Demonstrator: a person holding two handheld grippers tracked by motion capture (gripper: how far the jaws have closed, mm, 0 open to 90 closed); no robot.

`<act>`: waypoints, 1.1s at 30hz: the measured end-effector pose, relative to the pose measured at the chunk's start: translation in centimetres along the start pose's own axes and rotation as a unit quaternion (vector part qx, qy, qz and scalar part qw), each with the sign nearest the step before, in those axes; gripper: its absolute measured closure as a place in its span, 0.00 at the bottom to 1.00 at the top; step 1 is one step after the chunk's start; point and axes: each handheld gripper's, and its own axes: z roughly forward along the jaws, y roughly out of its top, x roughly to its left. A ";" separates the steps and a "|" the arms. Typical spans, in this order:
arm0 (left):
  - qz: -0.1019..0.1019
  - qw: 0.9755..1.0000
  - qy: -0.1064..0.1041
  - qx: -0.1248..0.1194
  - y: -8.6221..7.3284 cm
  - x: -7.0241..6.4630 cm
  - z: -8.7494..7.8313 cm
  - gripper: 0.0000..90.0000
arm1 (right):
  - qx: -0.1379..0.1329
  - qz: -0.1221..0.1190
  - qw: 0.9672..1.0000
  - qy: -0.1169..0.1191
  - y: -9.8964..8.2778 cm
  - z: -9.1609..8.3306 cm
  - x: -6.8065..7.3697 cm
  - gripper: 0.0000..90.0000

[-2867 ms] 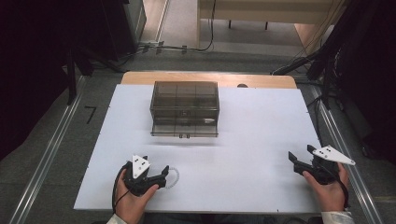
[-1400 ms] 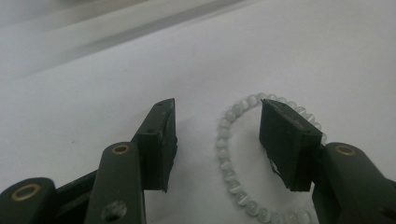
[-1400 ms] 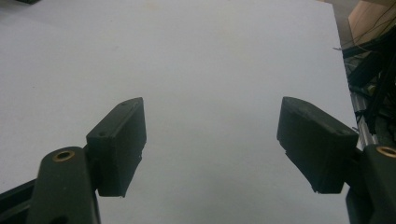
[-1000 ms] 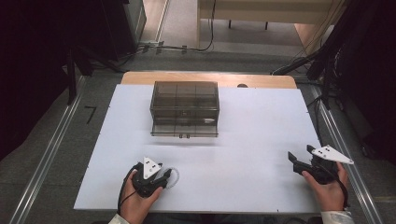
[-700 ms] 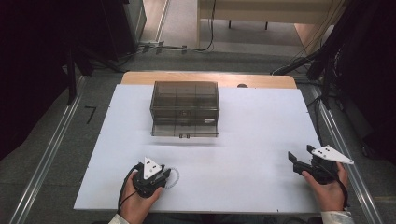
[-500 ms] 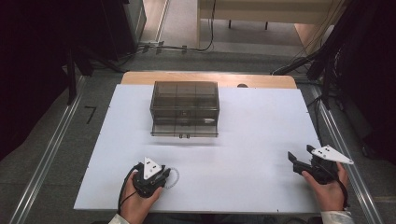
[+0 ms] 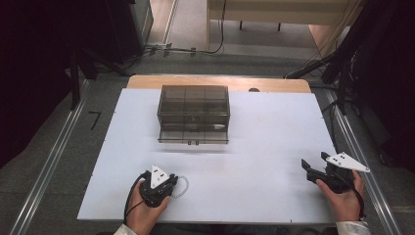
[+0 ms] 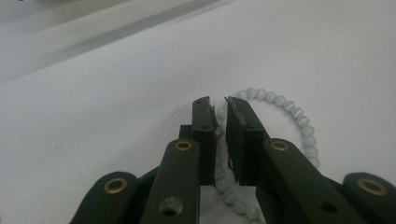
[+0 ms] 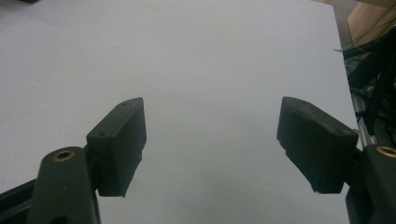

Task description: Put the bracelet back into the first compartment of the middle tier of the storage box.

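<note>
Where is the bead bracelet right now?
In the high view the bead bracelet lies on the white table near its front left edge, at the left tongs, whose jaws have just been closing on its beads.

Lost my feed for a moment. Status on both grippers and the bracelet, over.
Left gripper jaws just closing on the bead bracelet, beads between them, bracelet on the table. Right gripper open, nothing between its jaws. Smoky plastic box farther back, path clear.
</note>
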 end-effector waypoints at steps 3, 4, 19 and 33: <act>0.000 1.000 -0.001 0.000 0.0 0.0 0.0 0.94 | -0.001 0.000 1.000 -0.001 0.0 0.0 0.0 0.25; -0.001 1.000 -0.002 -0.001 0.0 0.0 0.0 0.95 | 0.000 0.000 1.000 0.000 0.0 0.0 0.0 0.25; -0.027 0.999 -0.018 -0.002 0.0 0.5 -0.1 0.98 | 0.000 0.000 1.000 -0.001 0.0 0.0 0.0 0.25; -0.039 0.999 -0.024 -0.023 0.2 0.8 -0.5 0.98 | 0.000 -0.002 1.000 -0.002 0.0 -0.1 0.0 0.25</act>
